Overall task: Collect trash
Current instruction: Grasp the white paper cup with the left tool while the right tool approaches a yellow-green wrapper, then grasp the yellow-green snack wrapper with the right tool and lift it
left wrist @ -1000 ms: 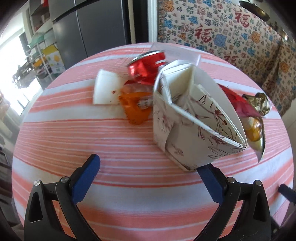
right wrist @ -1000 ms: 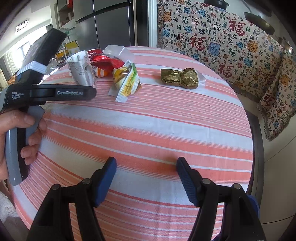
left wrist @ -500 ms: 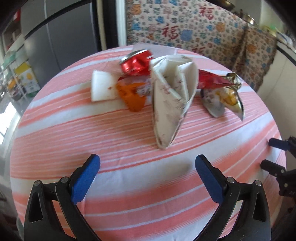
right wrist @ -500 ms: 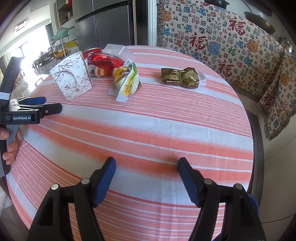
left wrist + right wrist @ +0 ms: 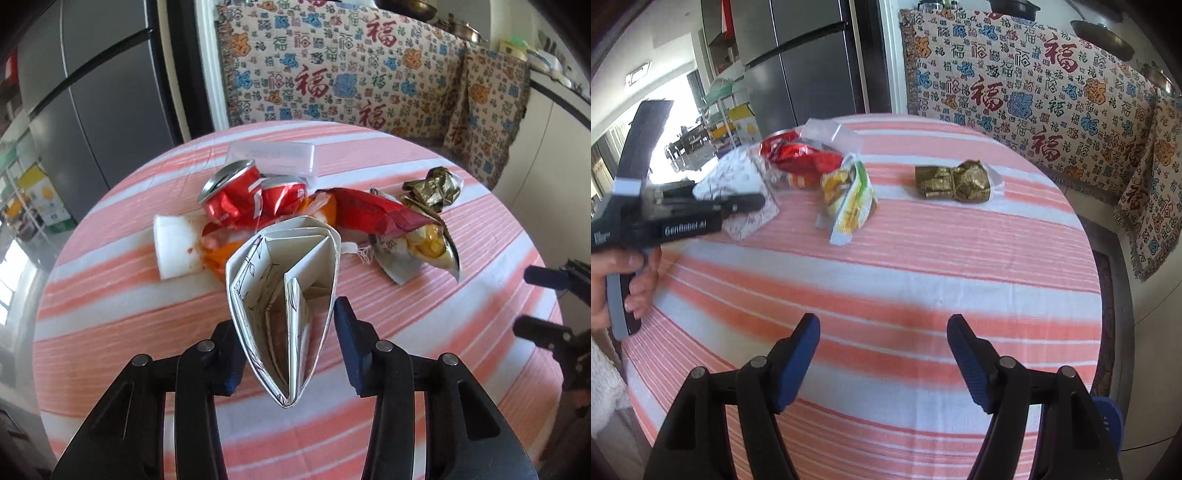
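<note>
Your left gripper [image 5: 286,343] has just closed around the paper box [image 5: 284,295], seemingly pinching it. Your right gripper [image 5: 882,354] waits spread; wrappers [image 5: 376,218] remain uncollected.

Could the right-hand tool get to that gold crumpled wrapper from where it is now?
Probably yes. The right gripper is open, and only bare striped tablecloth lies between it and the gold wrapper.

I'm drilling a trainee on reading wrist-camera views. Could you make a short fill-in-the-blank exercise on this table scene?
1. The left gripper has just been closing on the folded paper ____.
2. The right gripper is ____, with nothing between its fingers.
3. The crushed soda cans are ____ in colour.
4. The gold foil wrapper lies apart from the pile on the striped ____.

Missing words: box; open; red; tablecloth
</note>
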{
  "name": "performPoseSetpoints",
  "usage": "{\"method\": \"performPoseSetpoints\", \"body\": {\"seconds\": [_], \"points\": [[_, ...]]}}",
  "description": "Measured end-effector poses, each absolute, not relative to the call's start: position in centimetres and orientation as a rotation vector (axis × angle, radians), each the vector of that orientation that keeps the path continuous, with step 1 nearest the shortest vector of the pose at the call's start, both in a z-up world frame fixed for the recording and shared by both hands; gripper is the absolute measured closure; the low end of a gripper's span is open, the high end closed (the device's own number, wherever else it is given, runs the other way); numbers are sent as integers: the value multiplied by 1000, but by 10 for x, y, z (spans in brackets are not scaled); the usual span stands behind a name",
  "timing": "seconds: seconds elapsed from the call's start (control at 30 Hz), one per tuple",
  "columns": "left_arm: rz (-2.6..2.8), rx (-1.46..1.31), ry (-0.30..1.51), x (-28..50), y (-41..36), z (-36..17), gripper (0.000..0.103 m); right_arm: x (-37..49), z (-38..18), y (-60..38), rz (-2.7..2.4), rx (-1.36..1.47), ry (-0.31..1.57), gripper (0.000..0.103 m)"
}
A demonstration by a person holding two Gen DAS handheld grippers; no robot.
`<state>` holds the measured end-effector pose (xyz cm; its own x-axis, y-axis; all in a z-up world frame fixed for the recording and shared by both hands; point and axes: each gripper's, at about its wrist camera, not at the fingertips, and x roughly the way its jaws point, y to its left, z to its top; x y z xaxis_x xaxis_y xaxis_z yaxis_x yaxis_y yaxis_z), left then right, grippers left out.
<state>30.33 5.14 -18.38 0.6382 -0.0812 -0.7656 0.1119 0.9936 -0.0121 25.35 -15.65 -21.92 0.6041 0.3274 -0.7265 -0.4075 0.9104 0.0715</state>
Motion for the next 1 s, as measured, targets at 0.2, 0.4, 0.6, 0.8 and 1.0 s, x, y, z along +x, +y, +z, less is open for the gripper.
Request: {"method": "performPoseSetpoints", "body": {"seconds": [0.2, 0.4, 0.6, 0.8, 1.0], "points": [[-127, -53, 911, 253, 61, -187, 58, 290, -209, -127, 496, -57, 810, 30], [-131, -21, 905, 232, 57, -187, 58, 333, -220, -85, 493, -164, 878, 30], [-136, -32, 905, 226, 56, -185, 58, 335, -223, -99, 493, -87, 895, 72], [-169, -41, 915, 212, 40, -186, 58, 276, -220, -136, 473, -94, 934, 75], [-163, -33, 913, 205, 27, -187, 34, 241, -219, -166, 477, -76, 928, 62]]}}
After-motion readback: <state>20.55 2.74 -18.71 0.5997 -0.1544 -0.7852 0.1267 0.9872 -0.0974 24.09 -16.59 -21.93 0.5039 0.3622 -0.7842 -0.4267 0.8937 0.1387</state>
